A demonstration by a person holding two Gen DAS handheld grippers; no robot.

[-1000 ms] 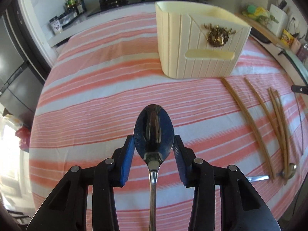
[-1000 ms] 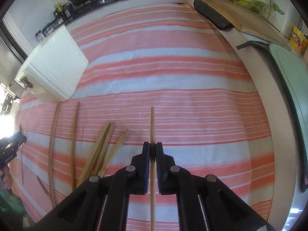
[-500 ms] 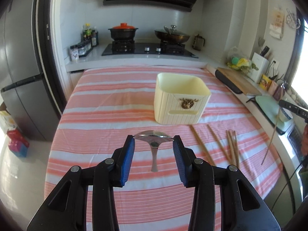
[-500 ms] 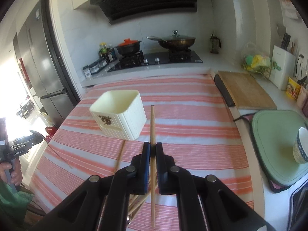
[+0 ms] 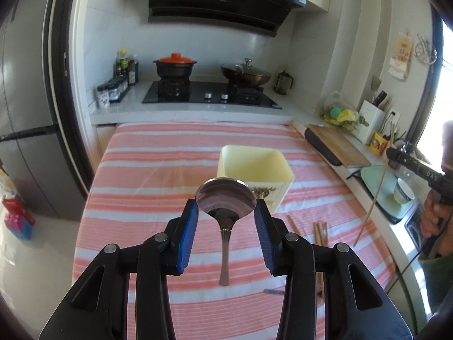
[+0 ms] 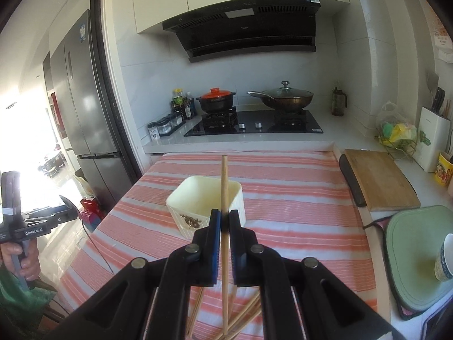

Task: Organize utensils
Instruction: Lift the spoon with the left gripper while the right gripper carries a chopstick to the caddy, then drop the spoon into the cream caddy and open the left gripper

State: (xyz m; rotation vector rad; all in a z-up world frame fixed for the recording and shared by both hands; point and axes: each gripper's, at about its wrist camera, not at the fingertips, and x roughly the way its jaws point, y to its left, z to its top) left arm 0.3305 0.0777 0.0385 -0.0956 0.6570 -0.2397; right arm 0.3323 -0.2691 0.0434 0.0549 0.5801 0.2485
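My left gripper (image 5: 226,212) is shut on a steel spoon (image 5: 226,199), its blue pads pressing the sides of the bowl while the handle hangs down above the striped cloth. Just beyond it stands the cream utensil holder (image 5: 254,167), upright with its top open. My right gripper (image 6: 224,222) is shut on a single wooden chopstick (image 6: 224,187) that points up over the holder (image 6: 198,198). Several more chopsticks (image 5: 320,232) lie on the cloth to the right of the holder, and they show under the right gripper too (image 6: 249,311). Both grippers hang well above the table.
A wooden cutting board (image 6: 379,181) and a green mat (image 6: 416,249) with a cup (image 6: 446,257) line the counter on the right. A stove with two pots (image 5: 209,90) stands behind the table, and a fridge (image 5: 25,130) on the left. A person's hand (image 6: 19,257) grips the left tool.
Both grippers have risen from close over the cloth and tilted up, bringing the kitchen into view. The spoon and the chopstick came up with them. The holder now lies lower and farther off.
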